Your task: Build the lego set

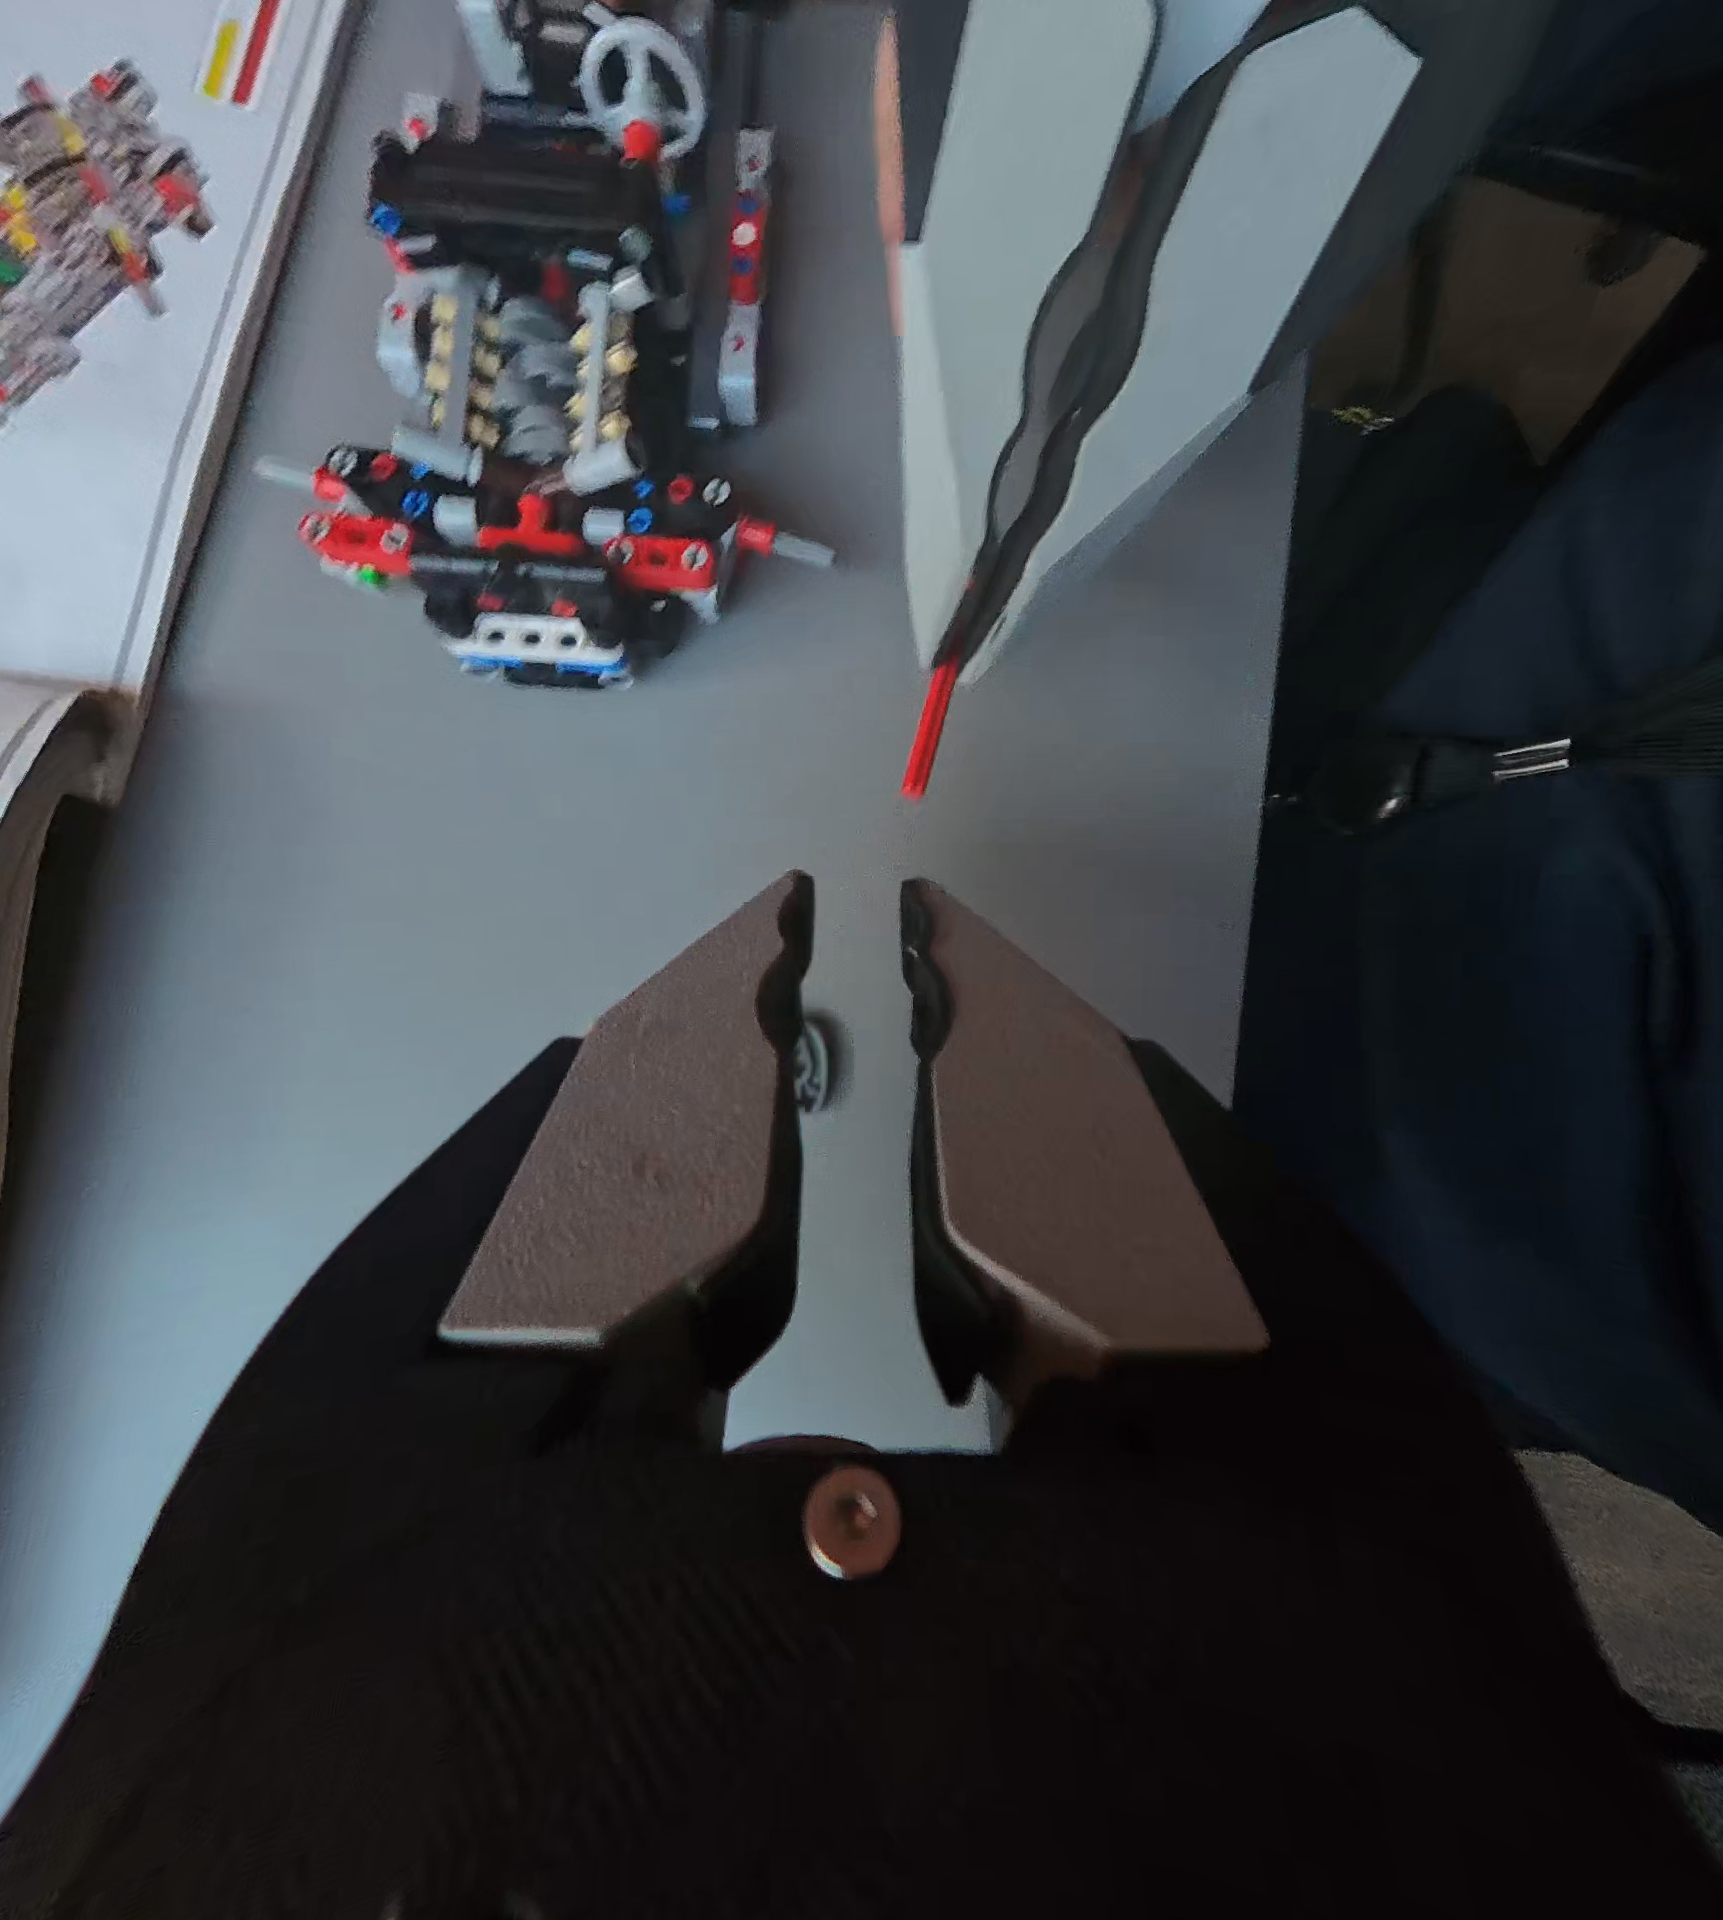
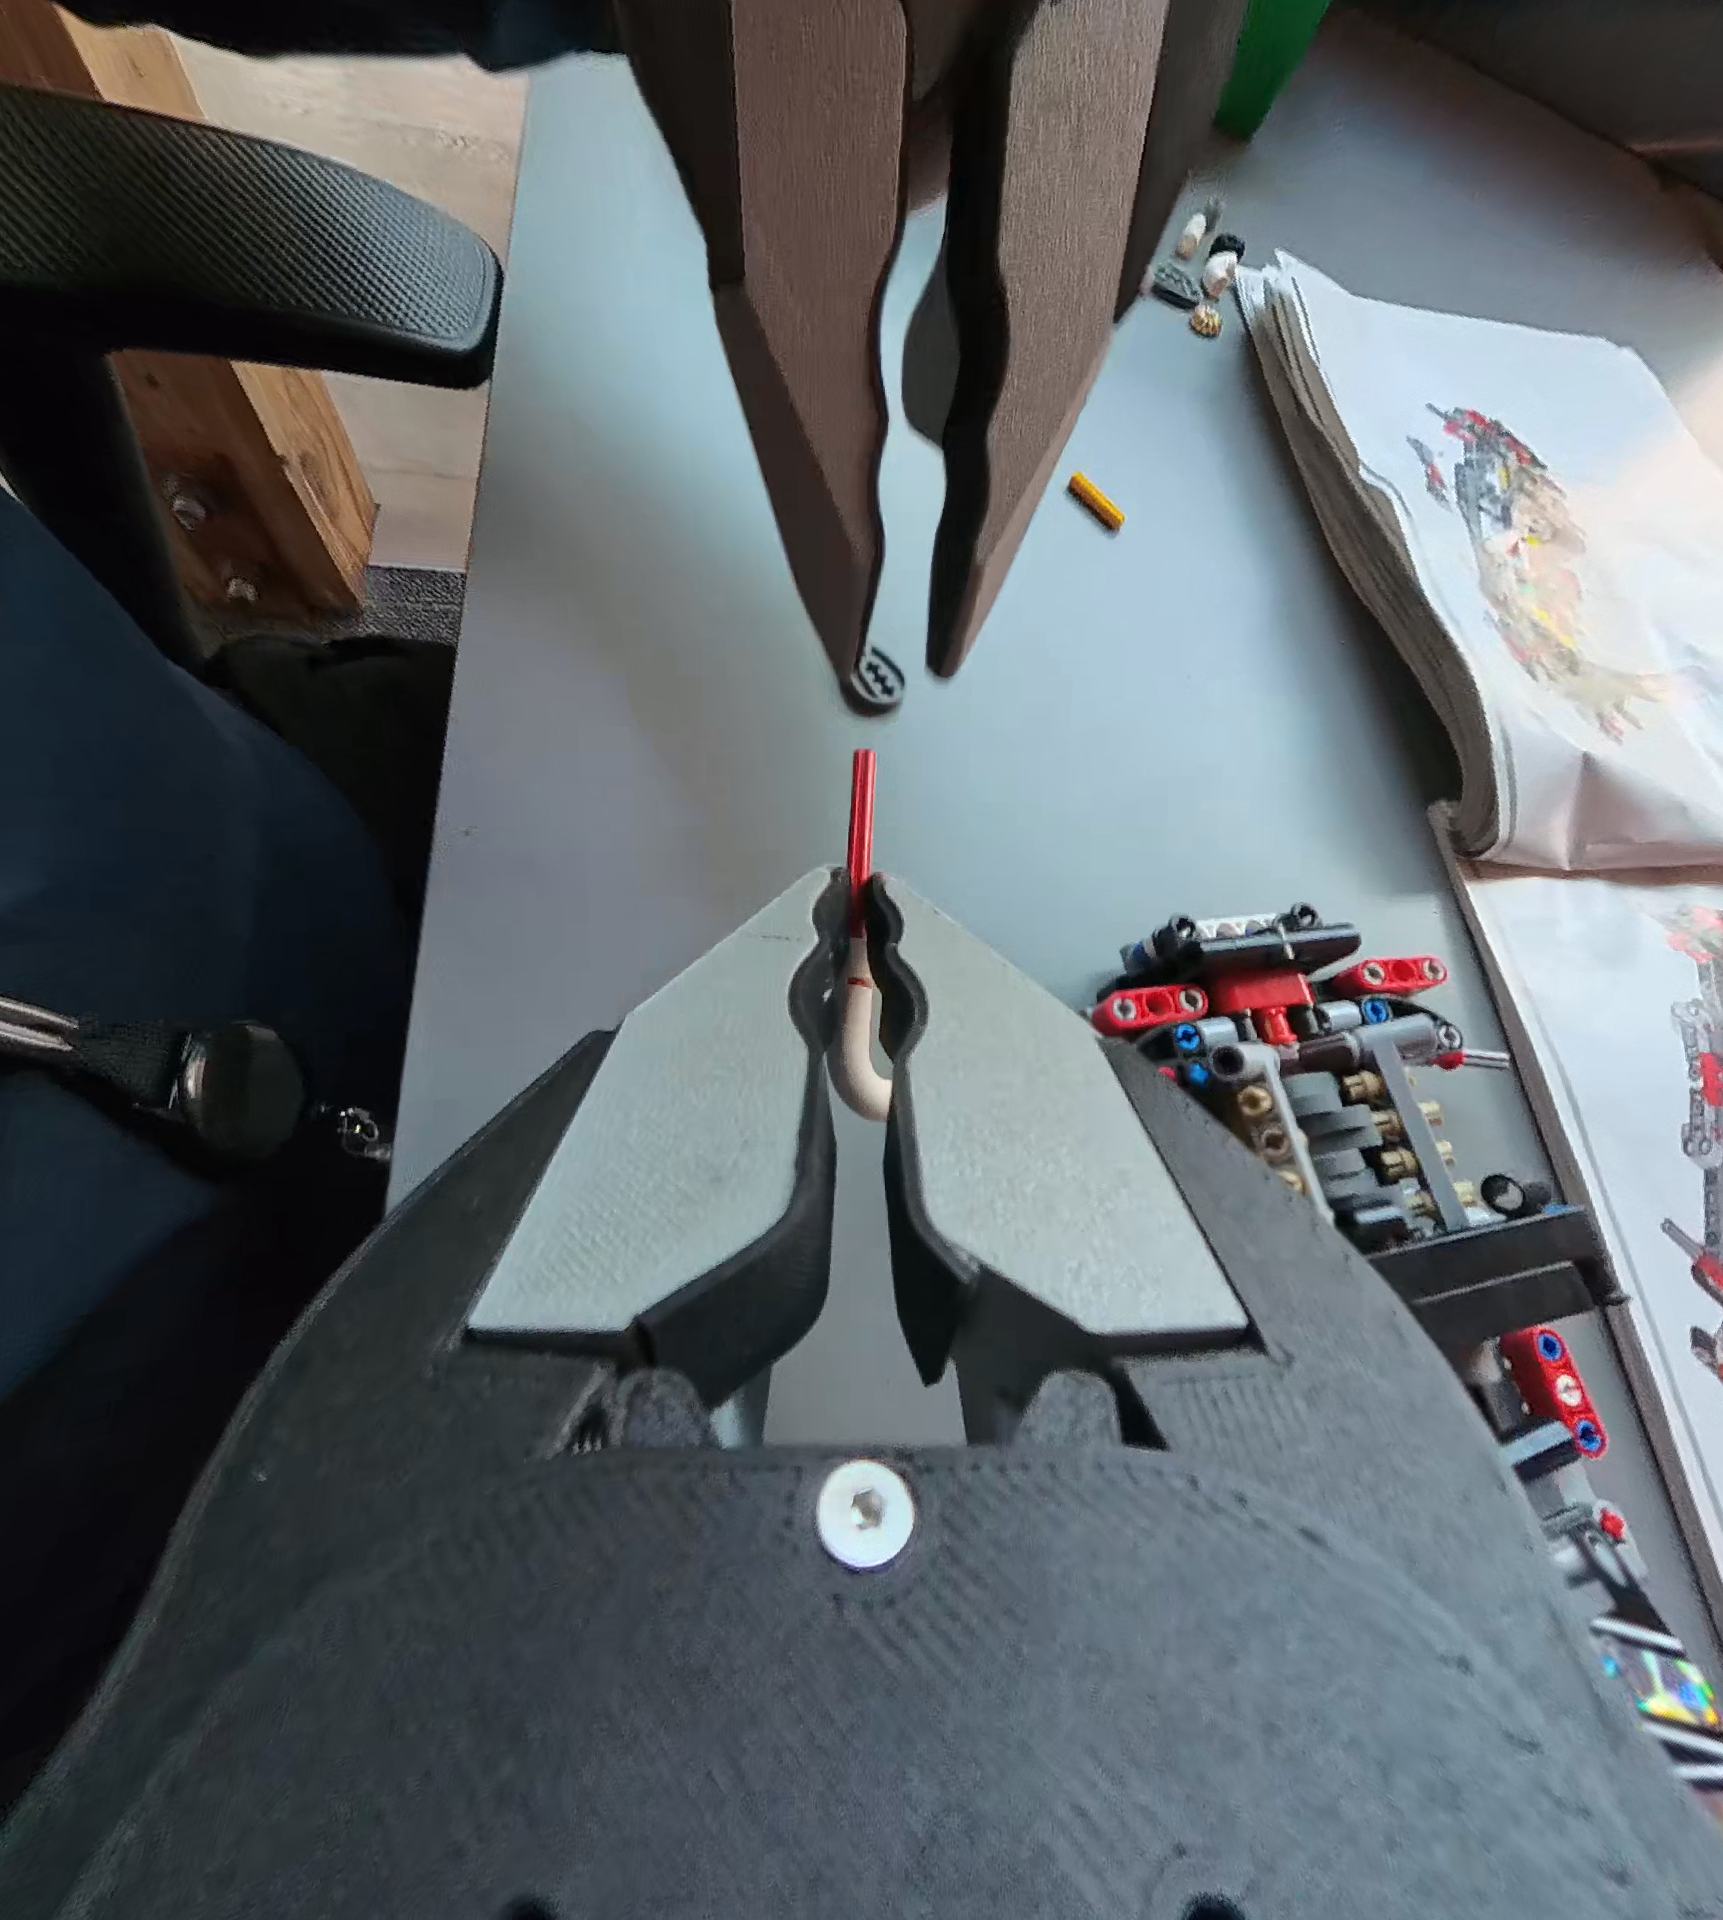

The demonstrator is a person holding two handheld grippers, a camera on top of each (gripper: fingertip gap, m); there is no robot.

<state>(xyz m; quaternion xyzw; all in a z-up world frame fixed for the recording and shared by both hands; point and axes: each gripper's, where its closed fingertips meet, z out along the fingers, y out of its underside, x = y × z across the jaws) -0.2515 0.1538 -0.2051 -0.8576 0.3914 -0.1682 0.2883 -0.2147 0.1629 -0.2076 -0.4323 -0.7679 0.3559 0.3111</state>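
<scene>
Right gripper (image 2: 859, 883) jaws clamped a thin red axle (image 2: 861, 810) at the very tip; it could pivot or slip. Left gripper (image 1: 857, 894) jaws stood slightly apart, empty, just ahead.

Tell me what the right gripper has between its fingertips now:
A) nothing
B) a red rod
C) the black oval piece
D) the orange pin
B: in the right wrist view the right gripper is shut on the red rod, which sticks out past the tips; the orange pin and black oval piece lie on the table.
</scene>
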